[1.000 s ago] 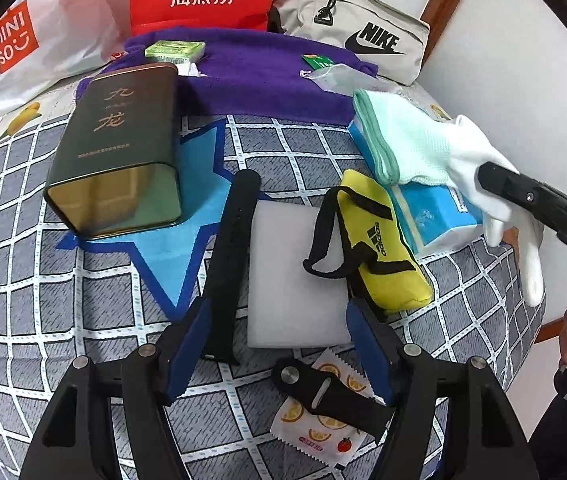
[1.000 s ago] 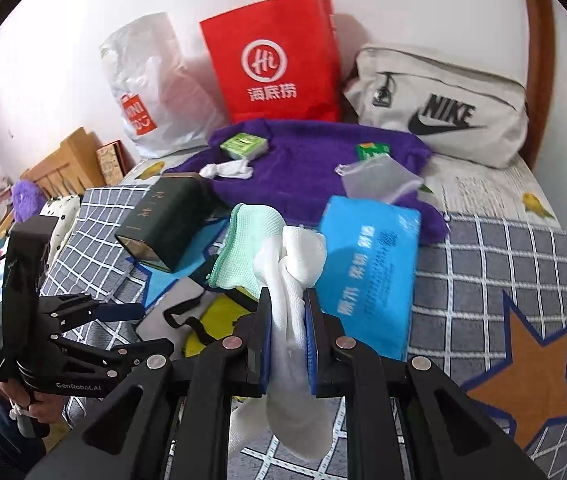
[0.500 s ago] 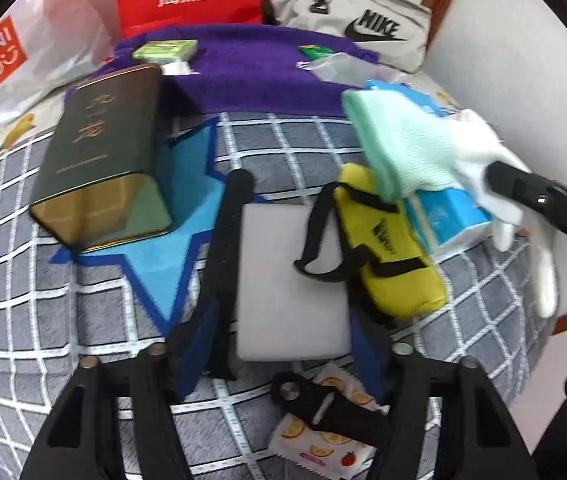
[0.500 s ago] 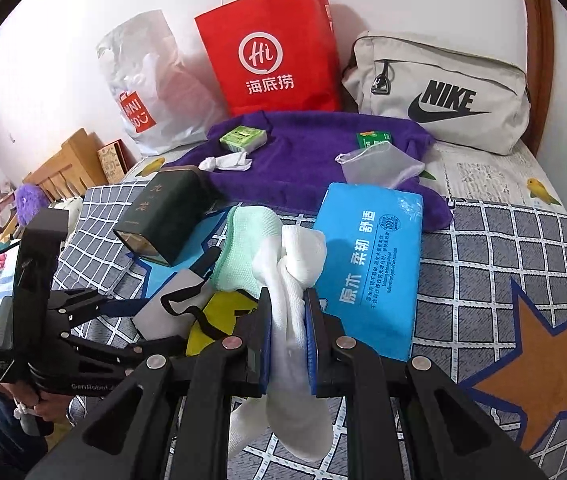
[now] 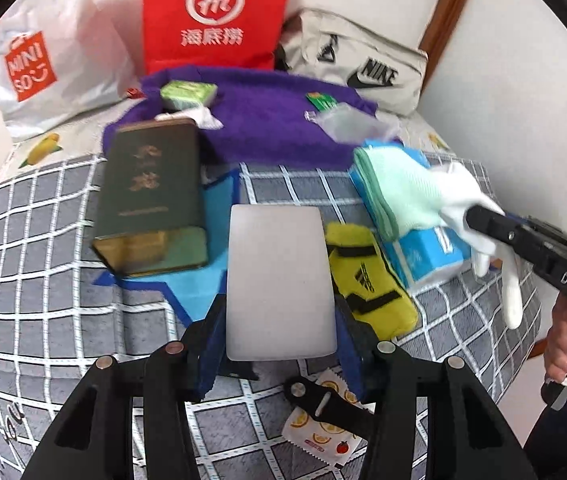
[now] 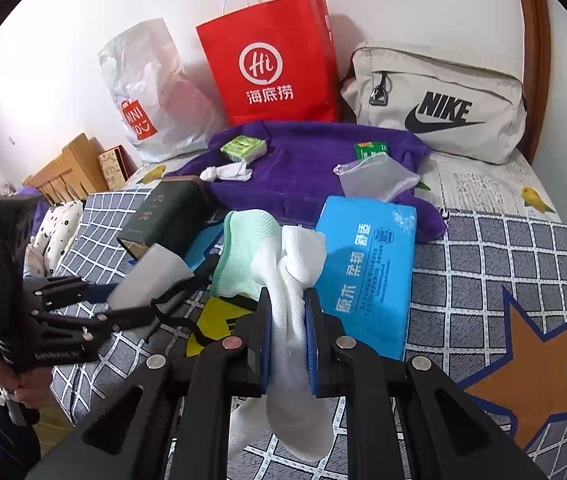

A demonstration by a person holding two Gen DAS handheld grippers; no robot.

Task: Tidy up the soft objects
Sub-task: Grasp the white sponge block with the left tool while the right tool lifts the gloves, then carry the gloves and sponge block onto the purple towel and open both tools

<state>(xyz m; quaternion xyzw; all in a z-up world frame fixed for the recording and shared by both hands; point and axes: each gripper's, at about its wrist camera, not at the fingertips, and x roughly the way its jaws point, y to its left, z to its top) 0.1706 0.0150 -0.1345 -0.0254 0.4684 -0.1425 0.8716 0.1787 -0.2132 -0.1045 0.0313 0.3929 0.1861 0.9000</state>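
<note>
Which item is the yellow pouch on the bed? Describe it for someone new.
Start at the purple towel under the red paper bag. Come forward to the blue tissue pack; the yellow pouch lies just left of it, beside the white foam block. Only it is bright yellow with black straps.

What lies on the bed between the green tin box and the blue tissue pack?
In the left wrist view, between the green tin box and the blue tissue pack are the white foam block, held up, and the yellow pouch.
</note>
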